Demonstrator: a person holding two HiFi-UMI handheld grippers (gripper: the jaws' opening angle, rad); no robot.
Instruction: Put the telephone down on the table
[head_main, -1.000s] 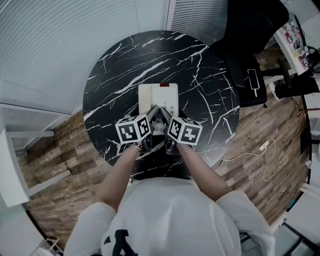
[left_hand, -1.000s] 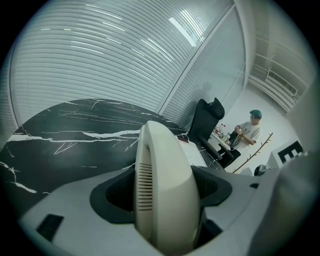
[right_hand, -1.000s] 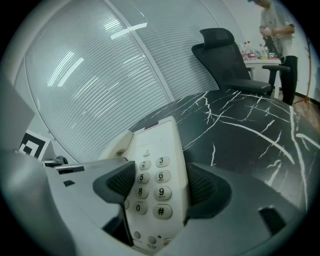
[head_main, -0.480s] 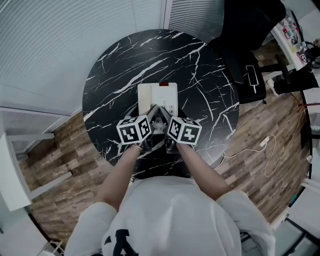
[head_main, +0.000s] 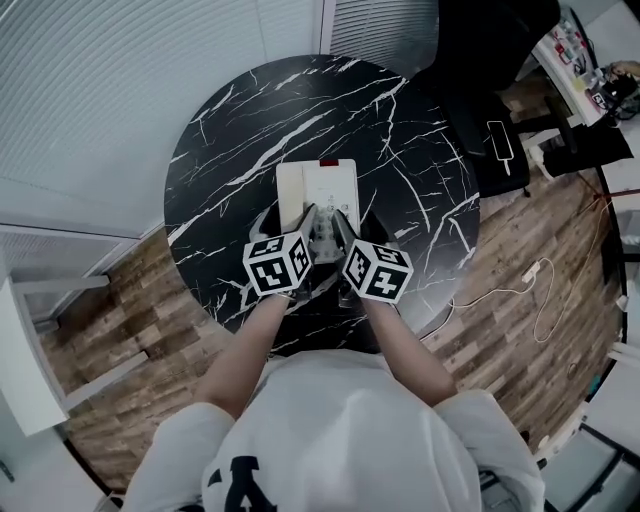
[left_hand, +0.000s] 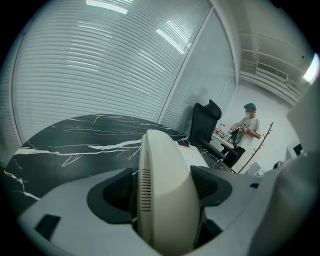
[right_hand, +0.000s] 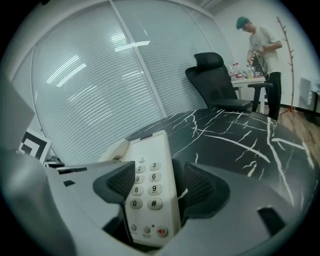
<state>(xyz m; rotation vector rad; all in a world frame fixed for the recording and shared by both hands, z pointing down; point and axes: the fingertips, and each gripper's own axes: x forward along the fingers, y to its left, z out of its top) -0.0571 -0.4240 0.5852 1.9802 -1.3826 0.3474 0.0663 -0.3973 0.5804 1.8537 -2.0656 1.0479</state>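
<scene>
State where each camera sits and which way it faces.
Head view: on the person's head, looking down at round black marble table; forearms, left gripper and right gripper show.
Left gripper view: on that gripper, along jaws shut on cream push-button telephone, handset side.
Right gripper view: on that gripper, along jaws shut on its keypad.
Shared: the telephone.

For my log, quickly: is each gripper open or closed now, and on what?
Left gripper: closed on the telephone, at its handset.
Right gripper: closed on the telephone, at its keypad.
</scene>
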